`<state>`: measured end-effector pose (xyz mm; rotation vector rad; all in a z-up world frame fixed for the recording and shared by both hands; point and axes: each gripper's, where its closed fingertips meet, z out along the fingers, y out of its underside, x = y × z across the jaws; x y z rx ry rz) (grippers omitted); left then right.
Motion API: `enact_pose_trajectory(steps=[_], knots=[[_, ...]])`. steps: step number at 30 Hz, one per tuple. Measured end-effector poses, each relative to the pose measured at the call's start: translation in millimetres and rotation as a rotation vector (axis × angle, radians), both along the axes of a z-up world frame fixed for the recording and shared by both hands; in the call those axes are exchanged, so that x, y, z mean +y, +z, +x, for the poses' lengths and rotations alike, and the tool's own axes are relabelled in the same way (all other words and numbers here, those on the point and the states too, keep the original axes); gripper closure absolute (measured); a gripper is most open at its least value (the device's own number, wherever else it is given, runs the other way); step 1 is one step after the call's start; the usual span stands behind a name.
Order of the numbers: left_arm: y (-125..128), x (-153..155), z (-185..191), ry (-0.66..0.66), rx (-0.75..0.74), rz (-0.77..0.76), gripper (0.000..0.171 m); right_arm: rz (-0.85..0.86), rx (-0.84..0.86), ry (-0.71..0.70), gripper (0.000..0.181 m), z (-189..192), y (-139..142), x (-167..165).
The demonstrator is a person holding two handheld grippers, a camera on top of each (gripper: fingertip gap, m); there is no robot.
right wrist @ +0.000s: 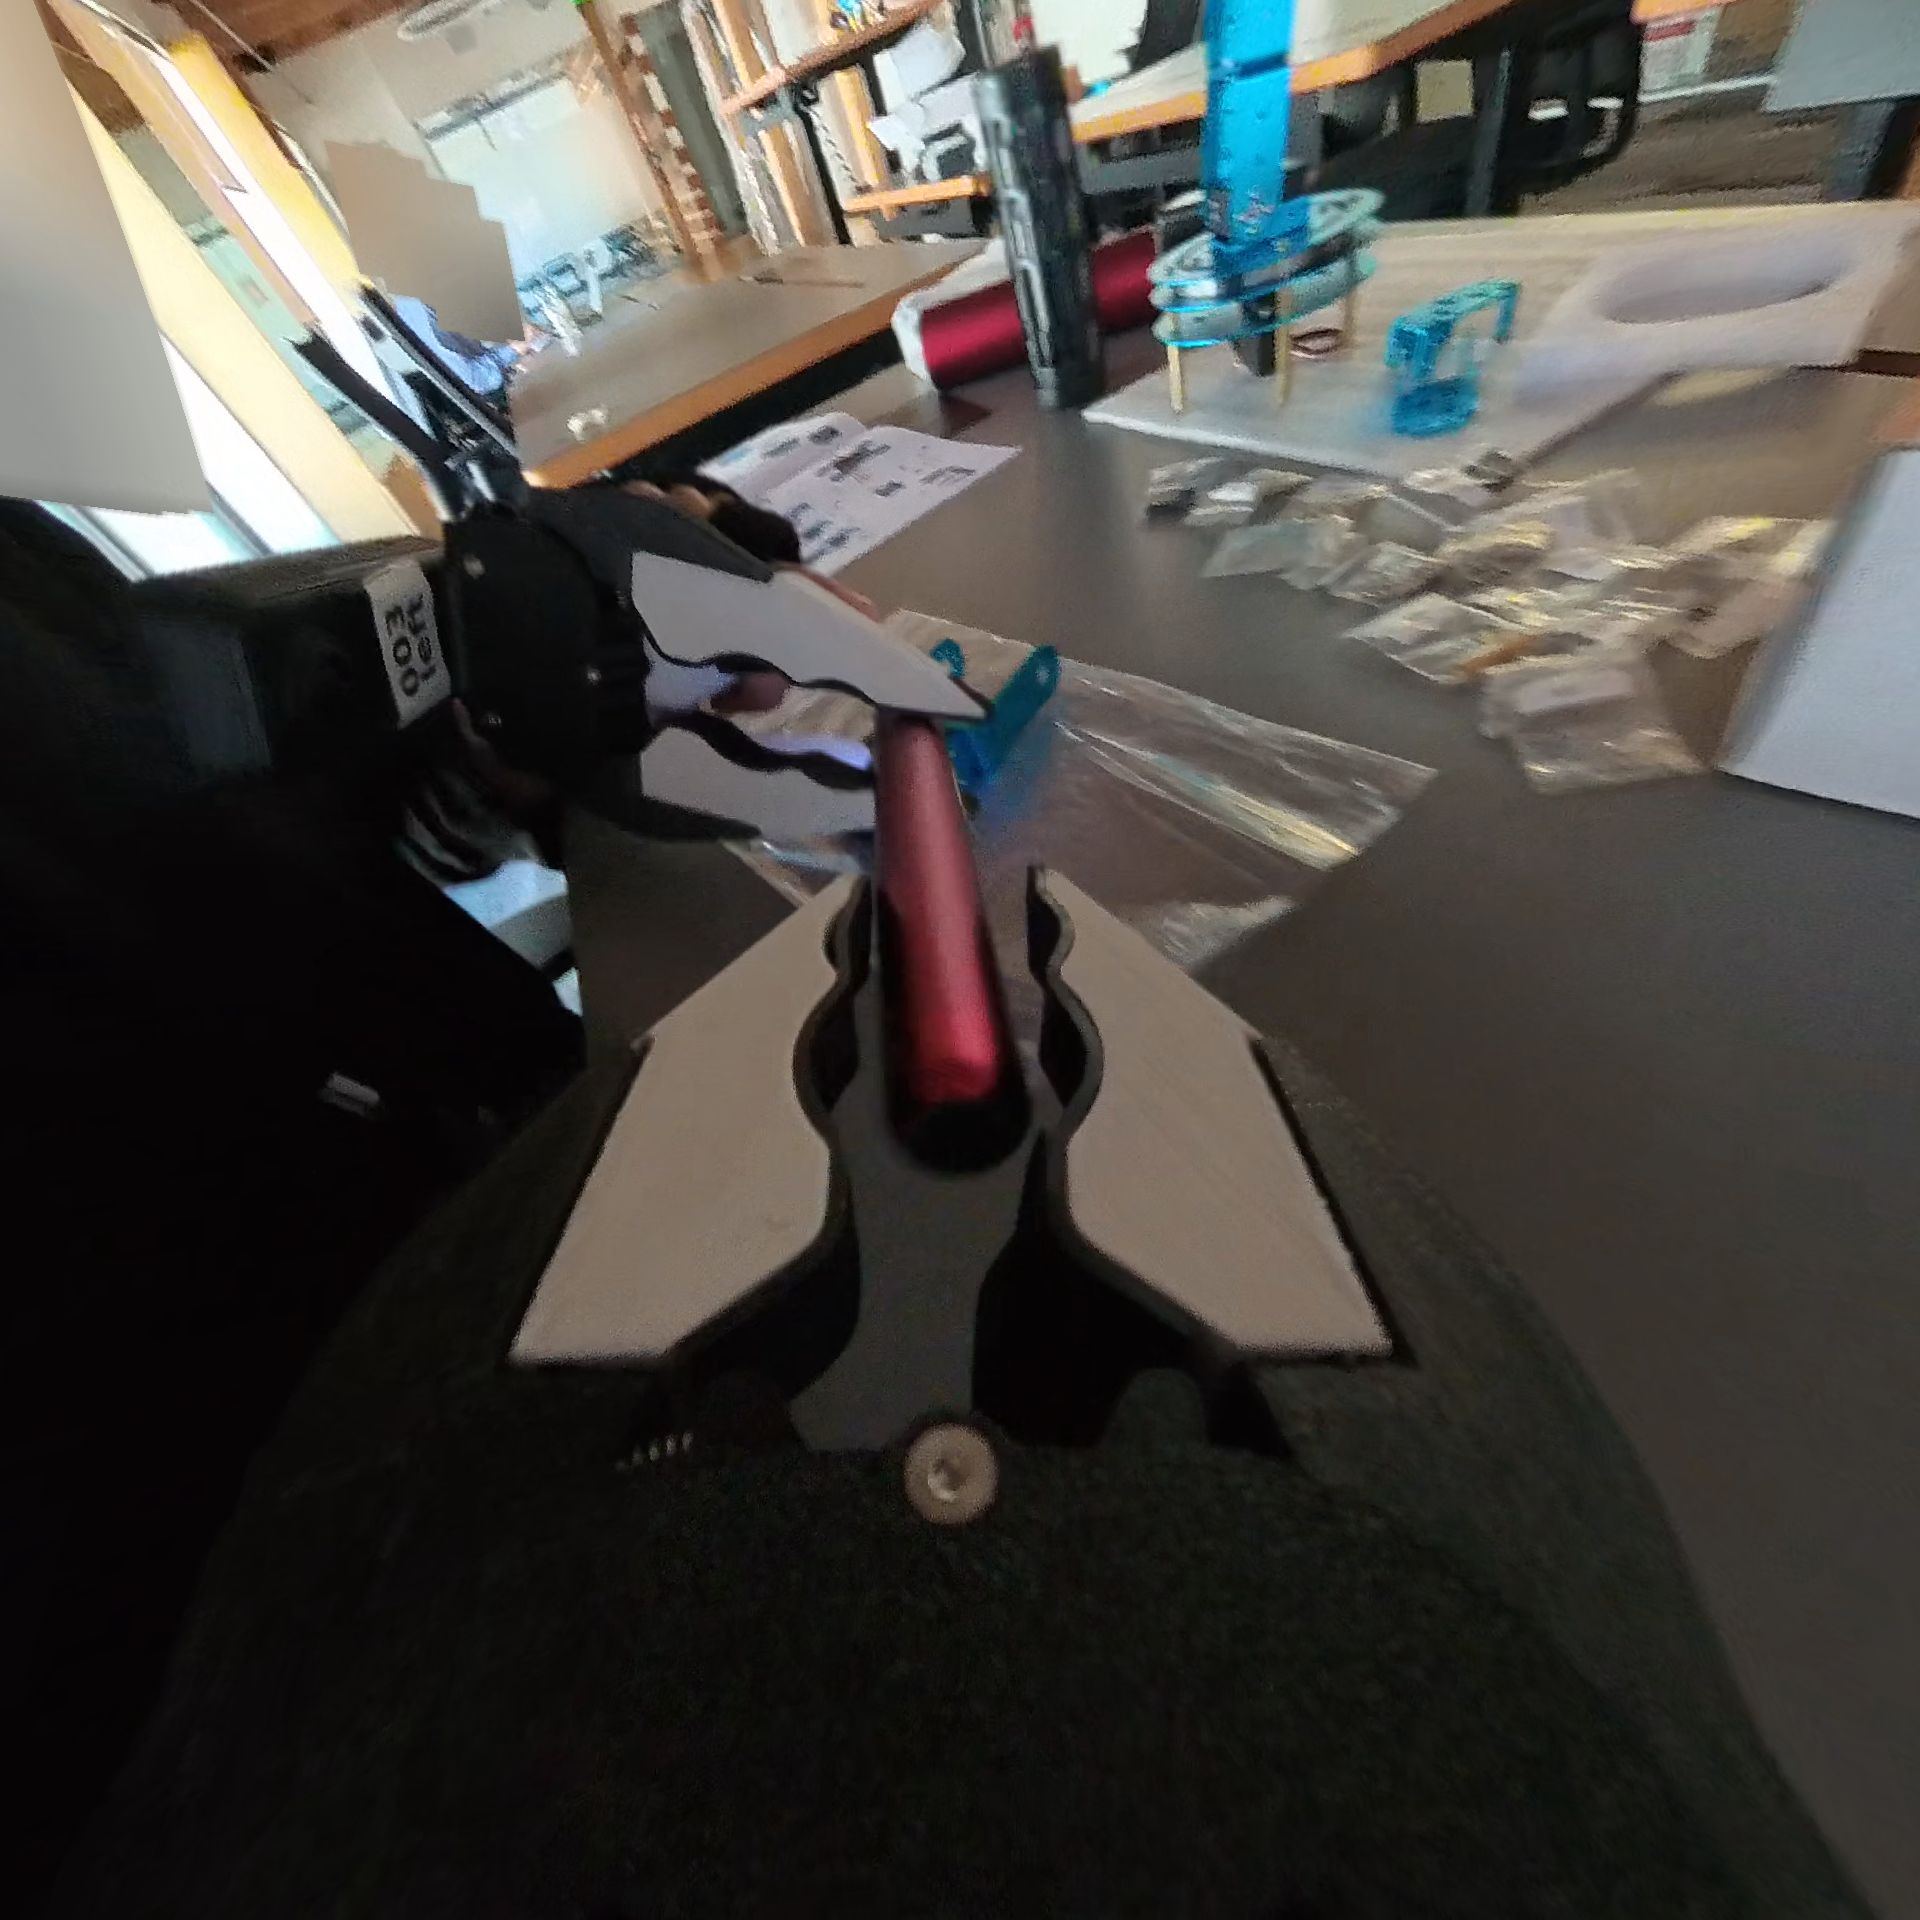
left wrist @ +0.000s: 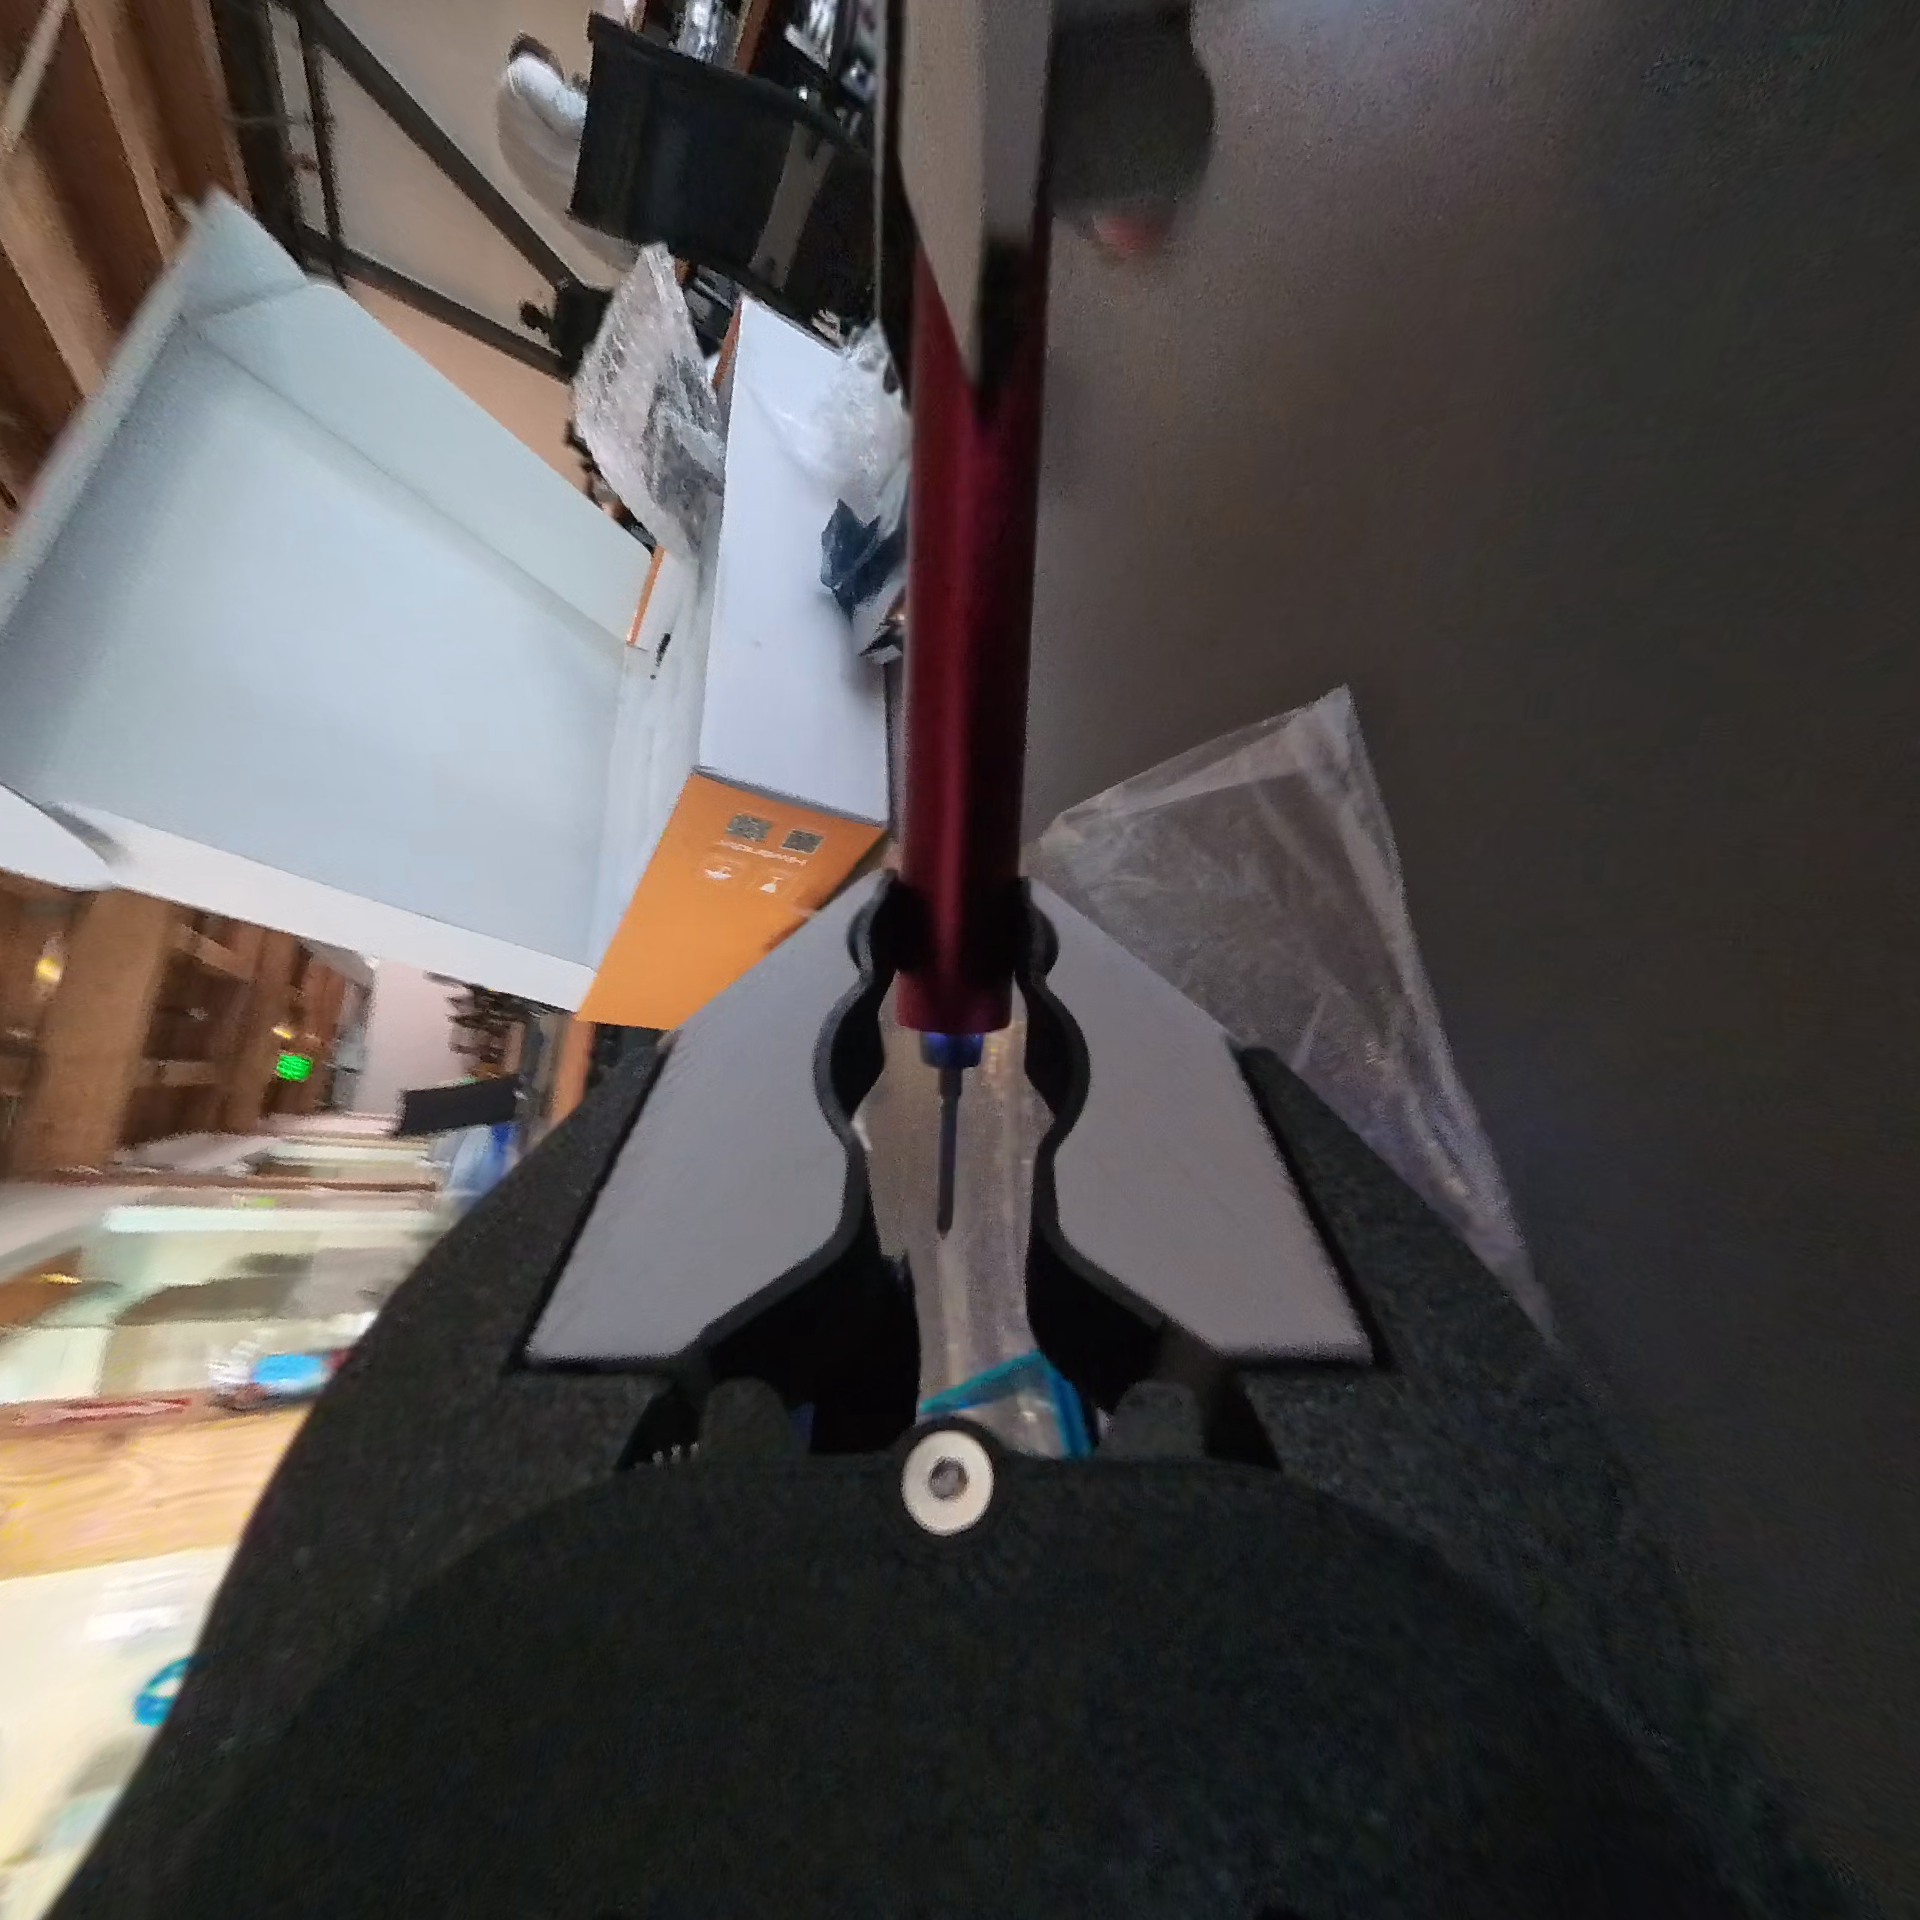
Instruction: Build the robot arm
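Red screwdriver [left wrist: 966,644] pinched near tip by left gripper [left wrist: 961,935]; handle end clamped by right gripper [right wrist: 951,997]; clear bag [right wrist: 1195,769] beneath, on far side.

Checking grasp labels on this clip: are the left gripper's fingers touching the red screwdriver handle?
Touching. The left wrist view shows the left gripper with both fingers pressed against the red screwdriver handle, no gap either side.

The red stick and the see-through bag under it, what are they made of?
The red stick looks like metal with a smooth satin coloured coat: it shows a soft, even sheen along its round body. The bag looks like thin clear plastic film: it is glossy, wrinkled, and the dark table shows through.
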<state>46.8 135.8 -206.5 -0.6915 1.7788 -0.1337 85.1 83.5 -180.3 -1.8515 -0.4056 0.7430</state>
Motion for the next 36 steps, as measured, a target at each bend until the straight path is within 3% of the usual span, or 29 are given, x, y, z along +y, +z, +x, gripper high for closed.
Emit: enact_pose_trajectory(steps=[3,6,9,14,16,19,21,25,29,32,36], knots=[[3,9,10,-0.008,0.009,0.156,0.152,-0.024,-0.163,-0.060,0.138,38,4,-7],[7,9,26,-0.044,0.030,0.272,0.152,-0.032,-0.429,0.011,0.137,25,1,3],[7,2,43,-0.100,0.047,0.413,0.152,-0.074,-0.622,0.045,0.137,15,-22,23],[-2,-10,54,-0.185,0.055,0.539,0.152,-0.117,-0.701,0.074,0.153,18,-51,31],[-8,-7,57,-0.181,0.069,0.522,0.151,-0.130,-0.721,0.075,0.157,21,-56,31],[-8,0,55,-0.124,0.067,0.394,0.147,-0.200,-0.693,0.025,0.160,40,-63,35],[-4,12,38,-0.059,0.072,0.206,0.138,-0.260,-0.712,-0.053,0.160,71,-73,39],[9,41,-31,0.117,0.050,-0.365,0.137,-0.347,-0.670,-0.124,0.160,103,-88,43],[-7,40,-107,0.228,0.127,-0.972,0.108,-0.387,-0.612,-0.109,0.160,103,-96,50],[-24,45,-136,0.268,0.135,-1.017,0.099,-0.424,-0.567,-0.097,0.161,103,-97,54],[-32,35,-125,0.226,0.150,-1.002,0.095,-0.468,-0.475,-0.074,0.160,103,-96,53]])
